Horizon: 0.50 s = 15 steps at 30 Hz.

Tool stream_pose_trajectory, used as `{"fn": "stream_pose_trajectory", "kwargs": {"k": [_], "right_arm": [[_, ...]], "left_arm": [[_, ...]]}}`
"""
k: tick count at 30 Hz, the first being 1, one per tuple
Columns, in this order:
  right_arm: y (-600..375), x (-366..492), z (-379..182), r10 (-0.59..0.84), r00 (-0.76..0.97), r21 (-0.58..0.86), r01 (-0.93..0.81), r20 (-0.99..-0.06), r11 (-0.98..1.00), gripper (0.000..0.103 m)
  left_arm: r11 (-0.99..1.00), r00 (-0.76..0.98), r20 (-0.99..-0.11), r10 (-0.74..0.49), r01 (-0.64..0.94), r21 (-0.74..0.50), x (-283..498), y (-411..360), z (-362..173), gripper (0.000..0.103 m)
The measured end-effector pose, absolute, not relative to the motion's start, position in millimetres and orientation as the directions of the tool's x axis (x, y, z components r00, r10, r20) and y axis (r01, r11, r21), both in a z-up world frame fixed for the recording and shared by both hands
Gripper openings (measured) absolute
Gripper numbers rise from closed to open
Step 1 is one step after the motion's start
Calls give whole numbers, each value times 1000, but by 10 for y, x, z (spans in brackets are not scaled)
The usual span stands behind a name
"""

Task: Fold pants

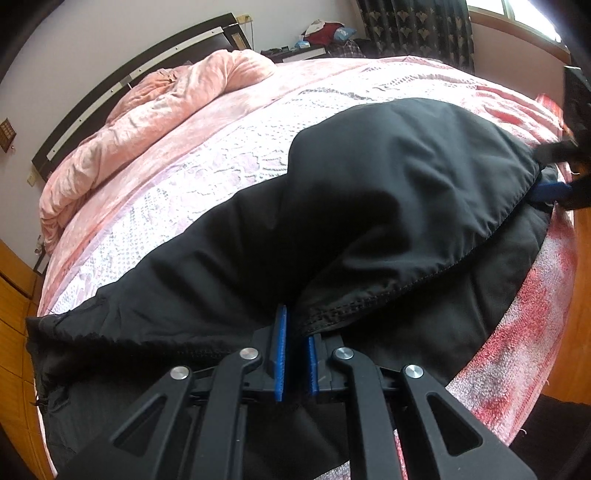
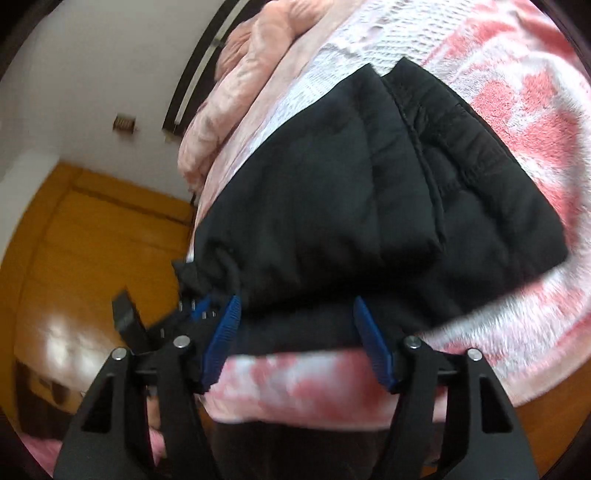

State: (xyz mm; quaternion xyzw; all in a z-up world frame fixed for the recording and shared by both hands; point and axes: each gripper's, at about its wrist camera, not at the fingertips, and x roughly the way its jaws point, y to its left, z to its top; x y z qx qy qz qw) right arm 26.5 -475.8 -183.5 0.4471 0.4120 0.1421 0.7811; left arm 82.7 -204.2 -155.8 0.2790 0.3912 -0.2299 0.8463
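Black pants (image 1: 369, 192) lie on the pink bed near its front edge, with one part folded over another. My left gripper (image 1: 297, 332) is shut on the pants' hemmed edge and pinches the cloth between its blue pads. In the right wrist view the pants (image 2: 351, 206) fill the middle. My right gripper (image 2: 295, 306) is open, its blue fingers (image 2: 373, 347) spread on either side of the pants' near edge. The right gripper also shows at the far right of the left wrist view (image 1: 554, 192). The left gripper shows at the lower left of the right wrist view (image 2: 199, 310).
A pink and white patterned bedspread (image 1: 258, 140) covers the bed. A rumpled pink quilt (image 1: 155, 107) lies along the dark headboard (image 1: 110, 85). A cluttered nightstand (image 1: 306, 48) and dark curtains (image 1: 417, 26) stand at the back. An orange wooden floor (image 2: 92, 240) lies beside the bed.
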Motion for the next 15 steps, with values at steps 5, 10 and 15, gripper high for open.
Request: {"fn": "stream_pose_trajectory", "kwargs": {"k": [5,10,15], "right_arm": [[-4894,495,-1899,603,637,861,208,-479,464,11],[-4963,439,-1685,575,640,835,208,-510,510,4],[-4880,407,-1744,521,563,744,293,-642,601,3]], "left_arm": [[753,591,-788,-173,595,281,829,-2052,-1555,11],[759,610,-770,-185,587,282,748,-2099,-1476,19],[824,545,-809,-221,548,145,691,-1999,-1310,27]]}}
